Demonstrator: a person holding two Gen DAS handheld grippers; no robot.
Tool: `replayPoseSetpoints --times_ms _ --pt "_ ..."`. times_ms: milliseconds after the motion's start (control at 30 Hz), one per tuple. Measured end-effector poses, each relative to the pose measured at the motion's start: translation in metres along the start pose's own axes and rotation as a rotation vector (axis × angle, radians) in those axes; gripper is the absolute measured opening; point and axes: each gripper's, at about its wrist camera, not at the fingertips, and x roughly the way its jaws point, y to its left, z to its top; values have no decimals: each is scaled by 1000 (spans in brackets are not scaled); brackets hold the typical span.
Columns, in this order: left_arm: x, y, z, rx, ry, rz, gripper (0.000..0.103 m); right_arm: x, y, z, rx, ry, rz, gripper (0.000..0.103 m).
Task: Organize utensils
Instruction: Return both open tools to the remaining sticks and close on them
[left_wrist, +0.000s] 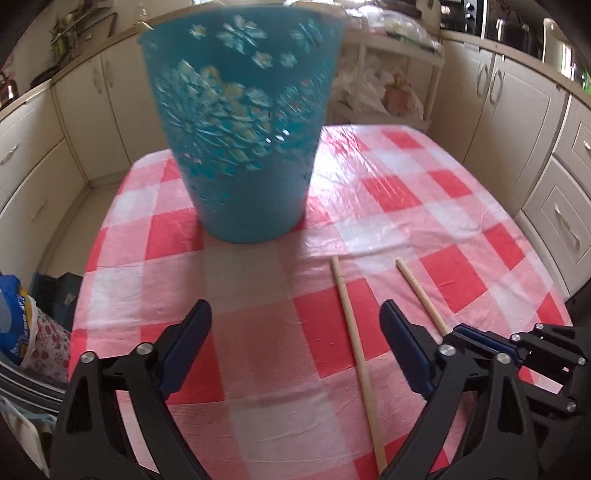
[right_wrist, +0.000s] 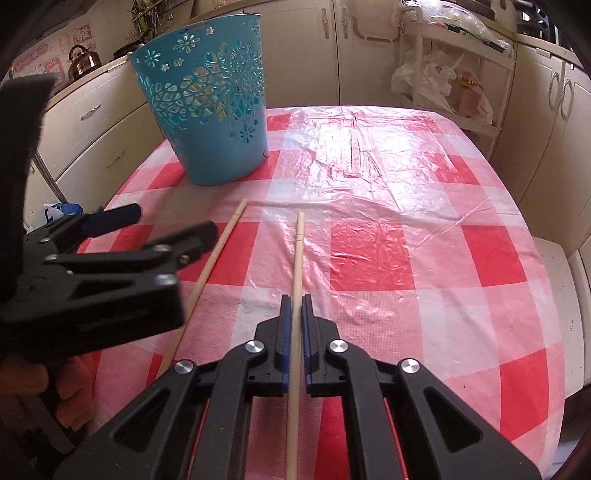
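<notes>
Two sticks lie on the checked cloth (right_wrist: 369, 254). The right stick (right_wrist: 297, 258) is clamped between the pads of the right gripper (right_wrist: 296, 306), with its long axis running up the frame along the fingers. The left stick (left_wrist: 352, 339) lies loose, slightly angled to the first, inside the gap of the left gripper (left_wrist: 295, 325) and near its right pad; those jaws are spread wide and grasp nothing. The bin (left_wrist: 240, 147) stands at upper left in both views, beyond the stick tips.
</notes>
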Motion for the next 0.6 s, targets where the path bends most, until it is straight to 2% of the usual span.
replayPoseSetpoints --times_ms 33,100,133,200,300,367,533,600 --pt "4 -3 -1 8 18 1 77 0 0 0 -2 0 1 6" --pt "11 -8 -5 33 51 -1 61 0 2 0 -9 0 -2 6" --pt "11 -10 -6 45 50 5 59 0 2 0 -14 -2 -5 6" --pt "10 -13 -6 62 44 -12 40 0 3 0 -16 -5 -6 6" --pt "6 -15 -6 76 50 -38 18 1 3 2 -18 -8 -9 7" --pt "4 -14 -5 73 71 -65 13 3 6 4 -29 -10 -19 7" --pt "4 -18 -5 111 98 -54 13 7 17 5 -97 -11 -73 7" --pt "2 -16 -5 103 105 -89 5 6 19 5 -103 -4 -67 7"
